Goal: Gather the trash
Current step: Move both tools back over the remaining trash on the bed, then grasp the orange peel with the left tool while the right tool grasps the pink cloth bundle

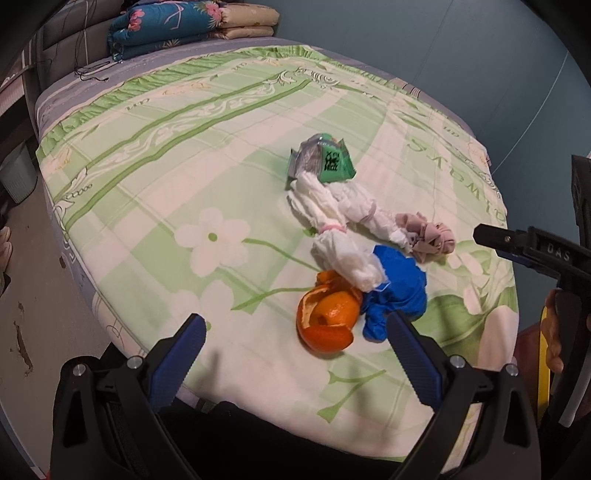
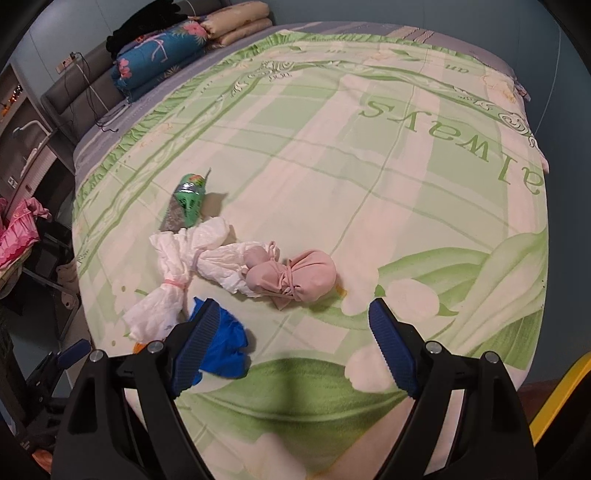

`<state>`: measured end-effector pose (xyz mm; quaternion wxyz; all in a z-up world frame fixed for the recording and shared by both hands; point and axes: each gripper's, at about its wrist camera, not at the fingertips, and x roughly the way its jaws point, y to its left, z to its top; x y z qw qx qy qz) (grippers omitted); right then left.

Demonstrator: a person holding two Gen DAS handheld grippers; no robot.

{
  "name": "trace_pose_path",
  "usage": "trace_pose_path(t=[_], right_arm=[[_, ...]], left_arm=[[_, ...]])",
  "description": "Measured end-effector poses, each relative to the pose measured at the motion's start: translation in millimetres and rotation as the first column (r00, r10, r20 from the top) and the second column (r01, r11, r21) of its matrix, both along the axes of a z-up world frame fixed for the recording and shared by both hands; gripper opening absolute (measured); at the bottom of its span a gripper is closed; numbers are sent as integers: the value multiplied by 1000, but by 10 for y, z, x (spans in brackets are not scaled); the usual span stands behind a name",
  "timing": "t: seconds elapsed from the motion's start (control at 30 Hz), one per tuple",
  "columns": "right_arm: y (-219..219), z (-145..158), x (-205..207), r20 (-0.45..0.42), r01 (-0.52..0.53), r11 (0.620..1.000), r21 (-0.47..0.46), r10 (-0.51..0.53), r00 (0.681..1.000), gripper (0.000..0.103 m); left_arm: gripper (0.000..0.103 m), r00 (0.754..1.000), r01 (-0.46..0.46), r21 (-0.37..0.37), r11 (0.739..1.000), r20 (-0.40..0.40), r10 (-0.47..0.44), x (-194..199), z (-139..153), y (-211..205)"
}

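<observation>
Orange peel lies just ahead, between the left gripper's wide-spread, empty fingers, touching a blue glove. Curled, light, probably brittle: pinch its rim. Beyond the right gripper, equally spread and empty, a soft pink bundle shows; the peel is nearly hidden there.

The bed's cotton sheet is cream checked with pale green, printed with white flowers, green stems and the green word "always". On it lie a bright orange curled citrus peel, a crumpled royal-blue plastic glove, white crinkled paper bundles tied with pink bands, a dusty-pink knotted cloth pouch and a green foil wrapper with black print. Each black hand-held gripper carries ribbed dark-blue pads. A teal folded quilt shows pink blossoms.
</observation>
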<state>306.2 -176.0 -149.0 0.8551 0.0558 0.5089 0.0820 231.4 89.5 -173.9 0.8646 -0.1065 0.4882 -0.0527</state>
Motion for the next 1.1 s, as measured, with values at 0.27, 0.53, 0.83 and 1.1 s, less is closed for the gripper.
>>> trace_pose_path(t=[0.27, 0.53, 0.83, 1.1], right_arm=[[87, -305, 260, -56, 4, 999, -40, -6, 998, 79], [205, -451, 404, -80, -3, 998, -64, -2, 997, 78], [286, -576, 478, -100, -9, 995, -95, -1, 995, 71], [296, -682, 491, -119, -5, 994, -106, -8, 993, 61]], left_arm=[[94, 998, 11, -9, 1000, -57, -11, 121, -251, -3], [94, 997, 36, 25, 999, -75, -34, 235, -345, -77], [83, 994, 71, 0, 997, -80, -71, 317, -397, -162], [51, 989, 128, -54, 990, -62, -132, 308, -389, -245]])
